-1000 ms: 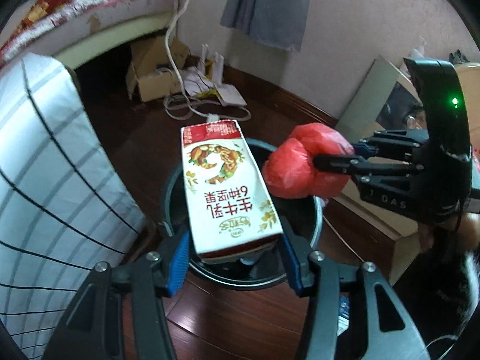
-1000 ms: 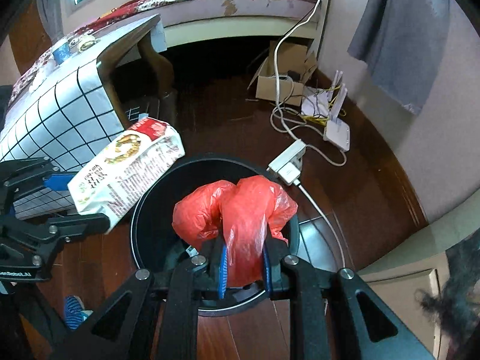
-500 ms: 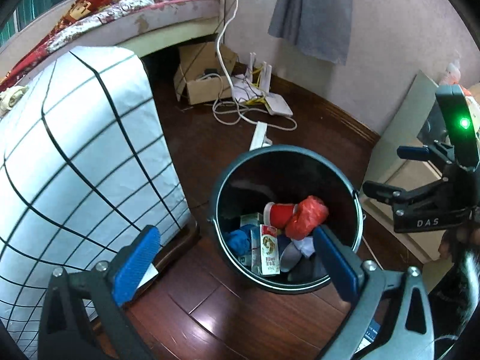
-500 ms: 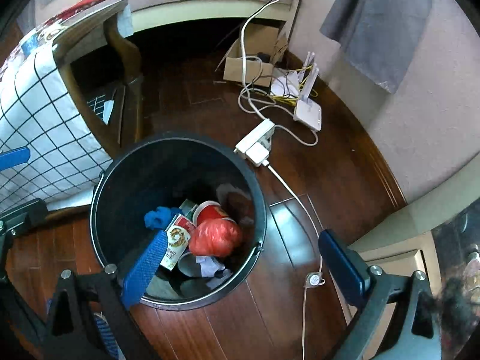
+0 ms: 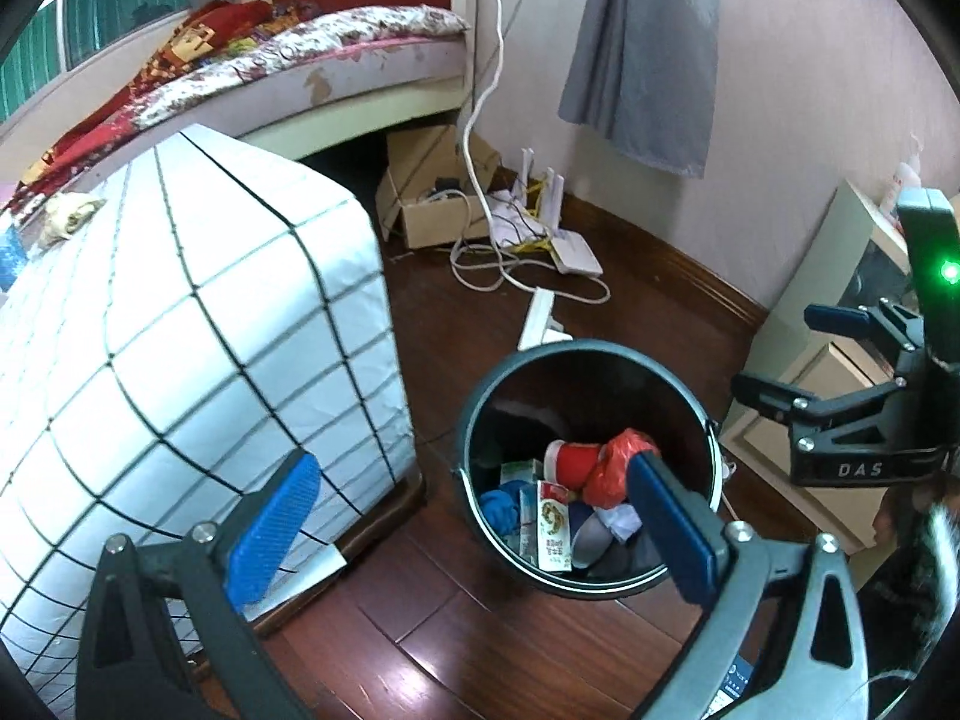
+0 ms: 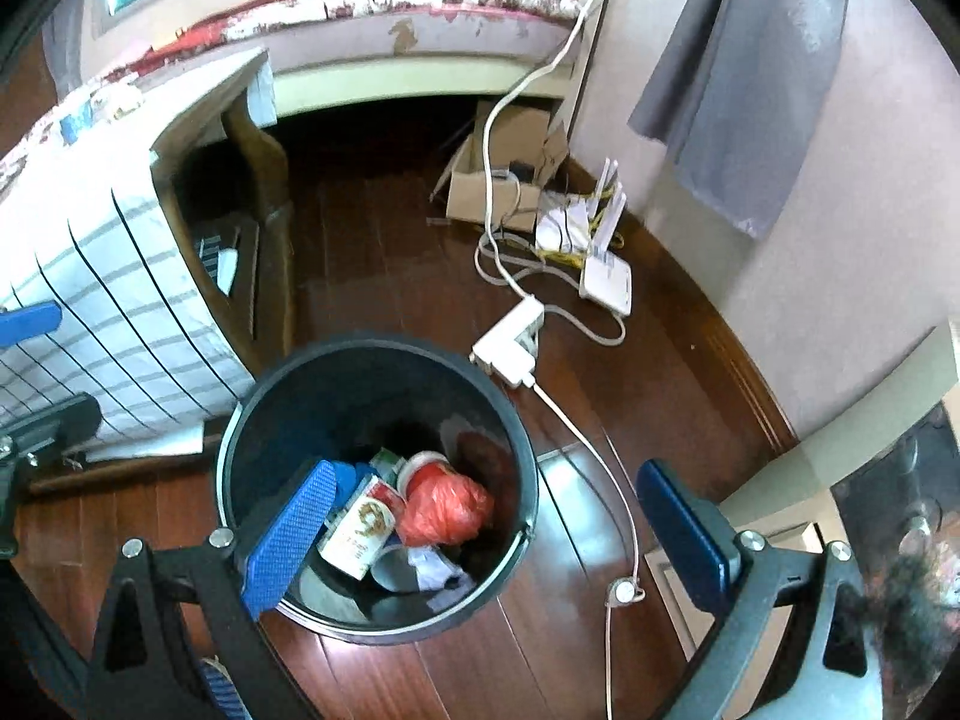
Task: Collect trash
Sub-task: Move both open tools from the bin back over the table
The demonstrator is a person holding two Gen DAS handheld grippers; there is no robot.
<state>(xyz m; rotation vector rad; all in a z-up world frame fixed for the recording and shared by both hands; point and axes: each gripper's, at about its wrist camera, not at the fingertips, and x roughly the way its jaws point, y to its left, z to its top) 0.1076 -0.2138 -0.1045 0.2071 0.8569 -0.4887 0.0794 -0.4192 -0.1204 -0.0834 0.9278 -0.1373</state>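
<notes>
Both the left gripper (image 5: pixel 474 528) and right gripper (image 6: pixel 486 531) hang wide and empty over the black bin (image 6: pixel 288 384); milk carton (image 6: pixel 360 528) and red bag (image 6: pixel 444 510) inside; lift clear without clipping its rim.

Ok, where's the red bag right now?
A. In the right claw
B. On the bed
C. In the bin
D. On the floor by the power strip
C: the red bag lies inside the bin beside the carton, and the right claw is open with nothing in it.
</notes>
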